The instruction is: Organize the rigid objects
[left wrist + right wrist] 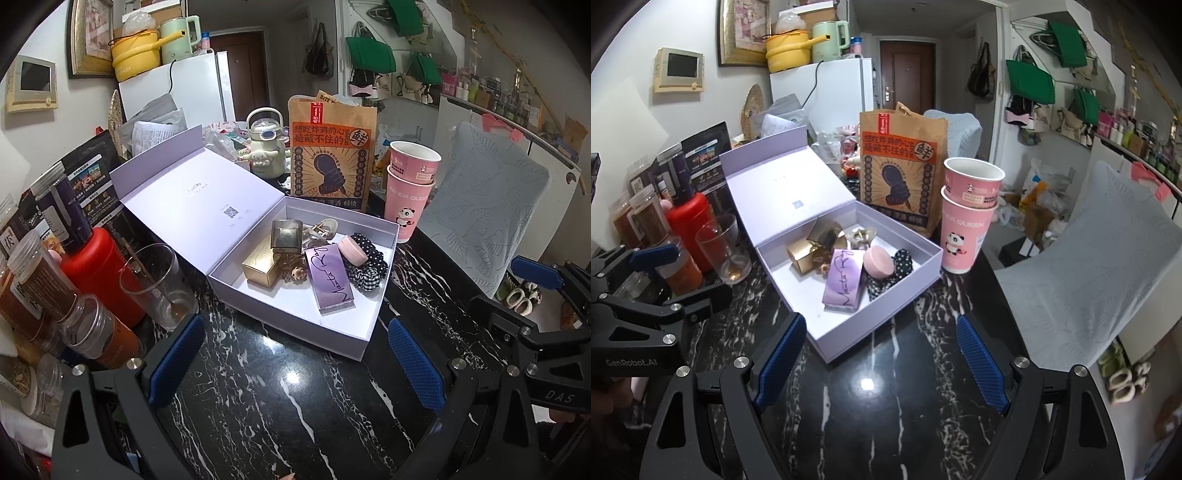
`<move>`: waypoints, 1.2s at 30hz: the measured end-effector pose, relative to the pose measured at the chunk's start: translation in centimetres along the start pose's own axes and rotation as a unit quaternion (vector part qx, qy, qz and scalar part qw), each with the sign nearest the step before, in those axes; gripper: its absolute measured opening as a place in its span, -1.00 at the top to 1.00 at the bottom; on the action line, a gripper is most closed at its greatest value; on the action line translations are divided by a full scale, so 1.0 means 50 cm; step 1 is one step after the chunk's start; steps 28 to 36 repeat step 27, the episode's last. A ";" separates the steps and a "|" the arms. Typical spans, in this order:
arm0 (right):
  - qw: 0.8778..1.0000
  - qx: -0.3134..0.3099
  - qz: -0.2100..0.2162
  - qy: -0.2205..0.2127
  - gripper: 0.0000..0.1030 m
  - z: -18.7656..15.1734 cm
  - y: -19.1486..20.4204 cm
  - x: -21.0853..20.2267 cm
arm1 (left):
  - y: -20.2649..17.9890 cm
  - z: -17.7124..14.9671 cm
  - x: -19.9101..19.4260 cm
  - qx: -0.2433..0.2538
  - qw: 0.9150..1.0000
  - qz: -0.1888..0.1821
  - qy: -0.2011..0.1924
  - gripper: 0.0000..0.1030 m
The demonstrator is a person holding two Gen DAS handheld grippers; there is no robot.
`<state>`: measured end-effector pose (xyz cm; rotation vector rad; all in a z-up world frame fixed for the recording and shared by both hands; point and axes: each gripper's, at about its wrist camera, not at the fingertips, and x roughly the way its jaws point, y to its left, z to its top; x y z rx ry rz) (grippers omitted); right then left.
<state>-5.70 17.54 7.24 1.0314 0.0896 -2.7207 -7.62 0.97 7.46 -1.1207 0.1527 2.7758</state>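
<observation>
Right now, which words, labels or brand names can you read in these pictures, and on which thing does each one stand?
"PANDA QUEEN": lower pink cup.
"鲜": brown paper bag.
"DAS": right claw's black frame, left wrist view.
"GenRobot.AI": left claw's body, right wrist view.
Purple box: cursive script, not surely readable.
White box lid print and jar labels: too small.

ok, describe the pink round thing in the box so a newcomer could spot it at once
Find the open lavender box on the black marble table. Inside, the pink round case sits between the purple script-lettered carton and dark dotted scrunchies. It is the box's only plain pink disc.
</observation>
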 end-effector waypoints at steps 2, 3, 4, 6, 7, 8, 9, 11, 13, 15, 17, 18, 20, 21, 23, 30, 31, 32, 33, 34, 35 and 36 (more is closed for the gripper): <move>1.000 0.000 0.000 0.000 -0.64 0.000 0.000 0.000 | 0.001 0.000 -0.002 -0.001 1.000 0.001 -0.001 -0.97; 1.000 0.000 0.000 0.000 -0.64 0.000 0.000 0.000 | 0.002 0.000 -0.003 -0.001 1.000 0.001 -0.001 -0.97; 1.000 0.000 0.000 0.000 -0.64 0.000 0.000 0.000 | 0.002 0.000 -0.003 -0.001 1.000 0.001 -0.001 -0.97; 1.000 -0.001 0.000 -0.001 -0.64 -0.001 0.000 -0.001 | 0.004 0.000 -0.003 -0.002 1.000 0.002 -0.001 -0.97; 1.000 -0.001 0.000 -0.001 -0.64 -0.001 0.000 -0.001 | 0.004 -0.001 -0.003 -0.003 1.000 0.002 -0.002 -0.97; 1.000 0.000 0.000 -0.001 -0.64 -0.001 0.000 -0.001 | 0.004 -0.001 -0.003 -0.002 1.000 0.001 -0.001 -0.97; 1.000 0.000 0.000 0.000 -0.64 -0.001 0.000 -0.001 | 0.004 -0.001 -0.003 -0.002 1.000 0.001 -0.001 -0.97; 1.000 0.000 0.000 0.000 -0.64 -0.002 0.000 0.000 | 0.003 -0.001 -0.004 -0.002 1.000 0.002 0.000 -0.97; 1.000 0.000 -0.001 0.001 -0.64 -0.001 0.001 0.000 | 0.002 -0.002 -0.005 -0.001 1.000 0.003 0.001 -0.97; 1.000 0.000 0.000 0.001 -0.64 -0.002 0.001 0.001 | 0.001 -0.004 -0.002 0.000 1.000 0.000 0.004 -0.97; 1.000 -0.001 -0.001 0.001 -0.64 -0.003 0.001 0.000 | -0.001 -0.006 0.001 -0.001 1.000 0.000 0.008 -0.97; 1.000 -0.001 -0.001 0.001 -0.64 -0.004 0.001 0.000 | -0.001 -0.007 0.003 -0.001 1.000 0.000 0.010 -0.97; 1.000 -0.001 -0.001 0.001 -0.64 -0.004 0.001 0.000 | -0.004 -0.008 0.004 -0.001 1.000 -0.001 0.011 -0.97; 1.000 0.000 -0.002 0.002 -0.64 -0.005 0.000 0.001 | -0.005 -0.009 0.006 -0.001 1.000 -0.001 0.013 -0.97; 1.000 0.001 -0.002 0.003 -0.64 -0.008 -0.002 0.002 | -0.006 -0.011 0.008 -0.001 1.000 -0.003 0.014 -0.97; 1.000 0.005 -0.003 0.007 -0.64 -0.015 -0.008 0.006 | -0.011 -0.017 0.016 0.000 1.000 -0.004 0.017 -0.97; 1.000 0.005 -0.003 0.007 -0.64 -0.015 -0.008 0.006 | -0.011 -0.017 0.016 0.000 1.000 -0.004 0.017 -0.97; 1.000 0.005 -0.003 0.007 -0.64 -0.015 -0.008 0.006 | -0.011 -0.017 0.016 0.000 1.000 -0.004 0.017 -0.97; 1.000 0.005 -0.003 0.007 -0.64 -0.015 -0.008 0.006 | -0.011 -0.017 0.016 0.000 1.000 -0.004 0.017 -0.97; 1.000 0.005 -0.003 0.007 -0.64 -0.015 -0.008 0.006 | -0.011 -0.017 0.016 0.000 1.000 -0.004 0.017 -0.97; 1.000 0.005 -0.003 0.007 -0.64 -0.015 -0.008 0.006 | -0.011 -0.017 0.016 0.000 1.000 -0.004 0.017 -0.97; 1.000 0.005 -0.003 0.007 -0.64 -0.015 -0.008 0.006 | -0.011 -0.017 0.016 0.000 1.000 -0.004 0.017 -0.97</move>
